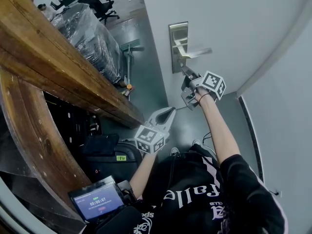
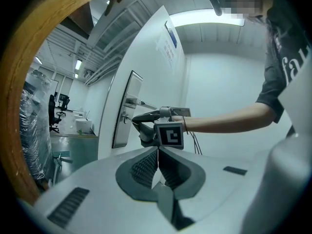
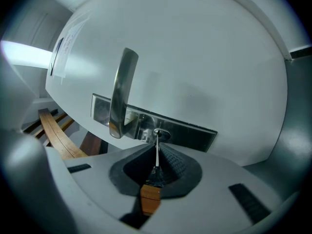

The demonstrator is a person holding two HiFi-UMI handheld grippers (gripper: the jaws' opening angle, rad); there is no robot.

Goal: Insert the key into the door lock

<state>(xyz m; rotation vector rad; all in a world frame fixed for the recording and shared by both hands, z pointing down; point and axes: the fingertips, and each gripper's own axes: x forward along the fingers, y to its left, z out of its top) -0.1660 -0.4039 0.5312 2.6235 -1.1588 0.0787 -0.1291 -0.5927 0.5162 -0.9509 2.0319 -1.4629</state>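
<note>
My right hand-held gripper point(image 1: 186, 73) is clamped shut on the key point(image 3: 156, 155). The dark head sits pinched between the ribbed pads, an orange tab point(image 3: 150, 199) shows just behind it, and the thin blade points straight out to the far side. The blade's tip is at the keyhole point(image 3: 159, 133) in the steel plate point(image 3: 190, 134) on the white door point(image 3: 204, 57). I cannot tell how deep it has gone. The lever handle point(image 3: 121, 94) stands just left of the keyhole in the right gripper view. My left hand-held gripper point(image 1: 169, 113) hangs lower and nearer to me, well apart from the door, with its jaws closed together and nothing between them. A paper notice point(image 2: 170, 45) is stuck on the door above the plate, but its print is too small to read. White letters on my black shirt point(image 1: 209, 194) read "Falle" where they show. The small screen point(image 1: 97, 201) near my left side shows a timer that looks like 00:00:07. Farther left stands a stack wrapped in clear film point(image 1: 90, 38), its contents unclear.
</note>
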